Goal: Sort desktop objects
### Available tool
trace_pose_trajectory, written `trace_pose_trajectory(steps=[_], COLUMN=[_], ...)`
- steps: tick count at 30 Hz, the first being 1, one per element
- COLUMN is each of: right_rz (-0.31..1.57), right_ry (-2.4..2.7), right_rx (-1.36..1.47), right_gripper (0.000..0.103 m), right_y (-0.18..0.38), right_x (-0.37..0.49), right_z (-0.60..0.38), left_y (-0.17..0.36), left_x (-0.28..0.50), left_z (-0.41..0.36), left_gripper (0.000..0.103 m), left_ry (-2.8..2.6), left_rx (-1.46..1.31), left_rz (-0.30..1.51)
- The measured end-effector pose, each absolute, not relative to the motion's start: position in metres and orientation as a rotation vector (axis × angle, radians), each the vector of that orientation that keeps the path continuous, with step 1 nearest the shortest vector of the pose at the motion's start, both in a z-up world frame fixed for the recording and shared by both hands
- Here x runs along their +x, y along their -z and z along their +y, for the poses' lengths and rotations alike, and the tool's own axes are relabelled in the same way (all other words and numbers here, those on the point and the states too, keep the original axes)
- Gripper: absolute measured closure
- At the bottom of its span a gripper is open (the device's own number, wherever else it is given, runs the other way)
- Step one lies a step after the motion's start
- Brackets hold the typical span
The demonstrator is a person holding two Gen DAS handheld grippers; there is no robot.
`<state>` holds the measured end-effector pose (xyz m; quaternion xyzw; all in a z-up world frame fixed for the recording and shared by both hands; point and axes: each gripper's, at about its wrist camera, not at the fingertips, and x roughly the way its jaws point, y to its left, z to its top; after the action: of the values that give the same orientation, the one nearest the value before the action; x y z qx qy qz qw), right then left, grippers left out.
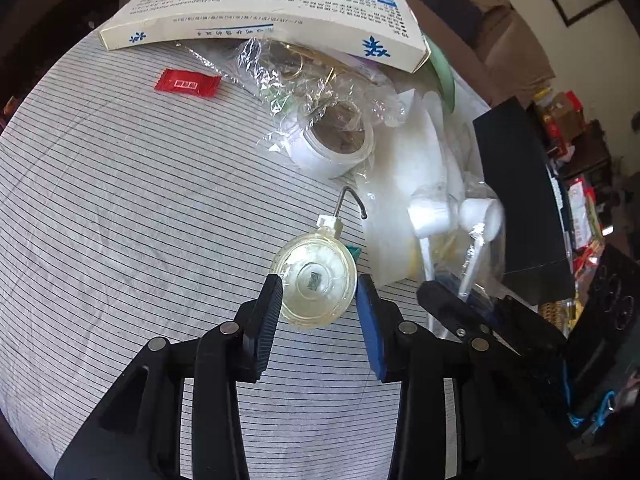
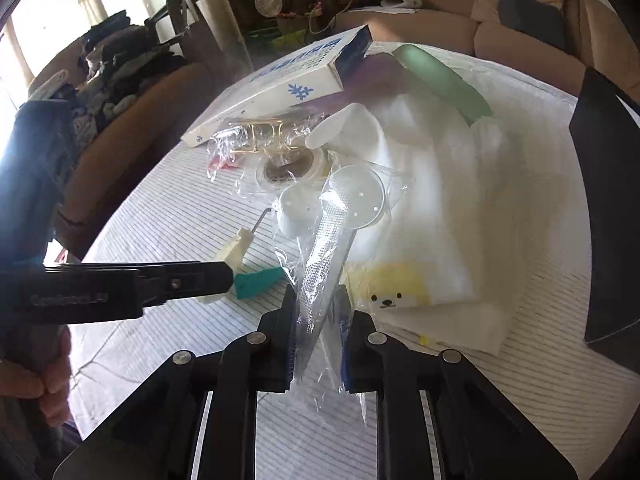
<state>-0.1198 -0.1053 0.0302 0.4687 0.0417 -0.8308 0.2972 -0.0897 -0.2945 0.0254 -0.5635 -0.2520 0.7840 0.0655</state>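
Note:
A clear suction-cup hook (image 1: 320,256) with a metal hook lies on the striped tablecloth (image 1: 120,200). My left gripper (image 1: 318,286) is shut on it, a pad pressing each side of the round cup. In the right wrist view the left gripper (image 2: 224,276) comes in from the left, clamping the cream hook piece (image 2: 236,246). My right gripper (image 2: 318,296) is shut on the handle of a plastic-wrapped perforated spoon (image 2: 352,196), which tilts up and away. A second white scoop (image 2: 296,208) lies just behind it.
A white box with blue print (image 1: 264,12) rests on a crinkled clear bag with gold rings (image 1: 296,68) and a tape roll (image 1: 336,140). A red sachet (image 1: 187,84) lies far left. White cloth with a yellow dog (image 2: 400,292), a green strip (image 2: 444,80) and a black box (image 2: 608,220) are to the right.

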Motion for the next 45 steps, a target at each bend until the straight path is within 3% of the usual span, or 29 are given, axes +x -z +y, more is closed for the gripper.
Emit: trace_pose_trajectory(steps=[8, 11, 18, 20, 27, 29, 31, 33, 40, 45], right_rz=[-0.008, -0.003, 0.321, 0.297, 0.132, 0.142, 0.149, 0.148, 0.092, 0.051], right_ry=[2.203, 2.205, 2.155, 2.136, 2.144, 2.159, 2.165, 2.162, 2.144, 2.135], right_rx=[1.279, 1.284, 1.191, 1.194, 1.187, 1.204, 1.215, 1.220, 1.236, 1.230], right_gripper=[0.088, 0.088, 0.087, 0.087, 0.087, 0.087, 0.087, 0.087, 0.087, 0.087], right_y=[-0.042, -0.043, -0.047, -0.045, -0.058, -0.063, -0.066, -0.066, -0.058, -0.060], right_x=[-0.101, -0.100, -0.088, -0.089, -0.089, -0.089, -0.088, -0.083, -0.066, -0.059], right_z=[-0.074, -0.070, -0.115, -0.120, -0.100, -0.093, -0.087, -0.081, -0.064, -0.056], left_y=[-0.026, -0.032, -0.043, -0.052, -0.068, -0.058, -0.047, -0.042, -0.027, -0.018], left_x=[-0.086, -0.082, -0.077, -0.076, -0.077, -0.082, -0.086, -0.085, -0.096, -0.106], left_z=[-0.285, -0.288, -0.312, -0.321, -0.323, -0.319, -0.308, -0.297, -0.266, -0.261], left_gripper=[0.068, 0.075, 0.090, 0.090, 0.090, 0.085, 0.059, 0.049, 0.049, 0.051], left_ry=[-2.390, -2.396, -2.394, -2.380, -2.390, -2.400, -2.413, -2.472, -2.590, -2.508], left_rx=[-1.685, -1.664, -1.595, -1.537, -1.476, -1.540, -1.595, -1.617, -1.626, -1.537], left_rz=[-0.699, -0.699, -0.812, -0.876, -0.847, -0.796, -0.720, -0.607, -0.239, -0.229])
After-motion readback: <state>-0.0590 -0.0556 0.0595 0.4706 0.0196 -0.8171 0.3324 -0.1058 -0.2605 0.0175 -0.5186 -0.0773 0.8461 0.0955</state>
